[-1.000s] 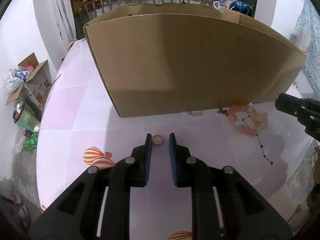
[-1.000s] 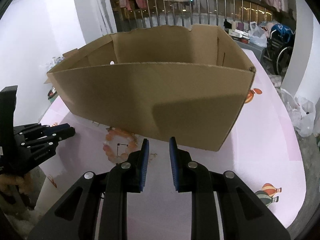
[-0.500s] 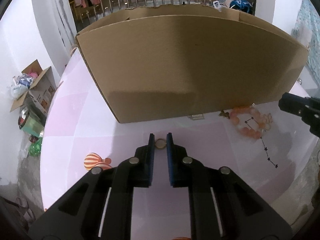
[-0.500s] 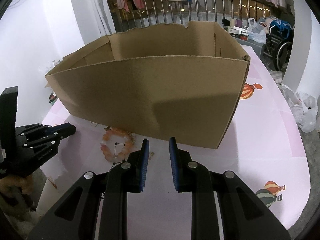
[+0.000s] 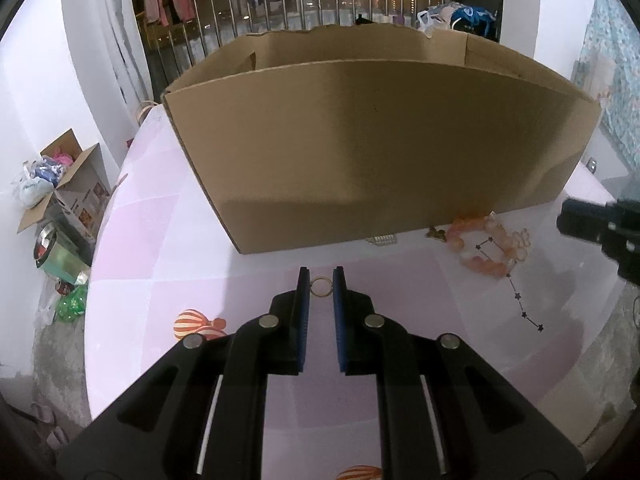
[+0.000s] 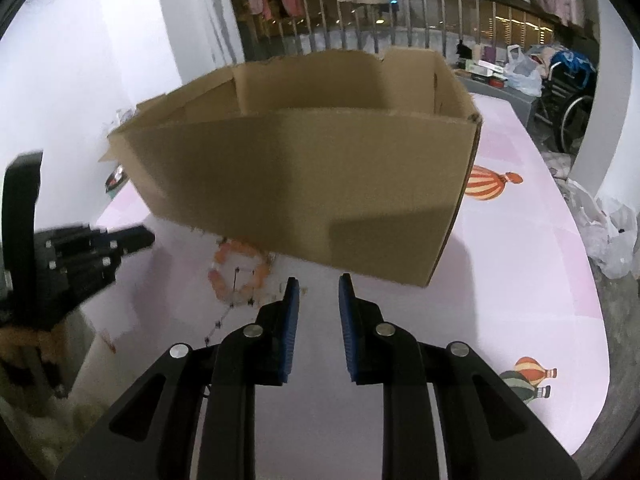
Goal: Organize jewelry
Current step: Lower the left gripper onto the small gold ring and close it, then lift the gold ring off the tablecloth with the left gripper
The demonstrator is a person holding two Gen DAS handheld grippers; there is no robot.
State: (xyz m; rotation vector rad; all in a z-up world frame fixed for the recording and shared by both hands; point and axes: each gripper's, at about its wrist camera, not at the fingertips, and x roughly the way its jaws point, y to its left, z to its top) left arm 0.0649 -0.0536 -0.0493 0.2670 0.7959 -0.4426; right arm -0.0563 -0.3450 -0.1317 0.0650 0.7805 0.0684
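In the left wrist view, the tall front wall of the cardboard box [image 5: 380, 140] fills the upper centre and hides the box floor; only the inner far walls show above its rim. A small flat object [image 5: 383, 240] at the foot of the box, centre frame, is too small to identify, as is a dark trinket [image 5: 436, 233] beside it. The right gripper [image 5: 600, 228] enters at the right edge, blurred and cut off. The left gripper [image 5: 321, 286] reaches level over the pink tablecloth [image 5: 160, 264], its blue-padded fingers [image 5: 304, 292] a little apart, a thin gold ring [image 5: 321, 286] framed between the tips; whether the pads touch it cannot be told. A bracelet [image 5: 486, 246] of glossy orange-pink beads lies right of centre, near the box base.

In the right wrist view, the same box [image 6: 304, 184] hides its contents, and the frame is softly blurred. The bracelet [image 6: 240, 272] lies left of centre at the box's foot, partly behind the left finger. The right gripper [image 6: 318, 284] points at the box's lower edge, its ribbed blue fingers [image 6: 291, 312] apart with nothing between them. The left gripper [image 6: 132, 238] shows smeared at the left edge.
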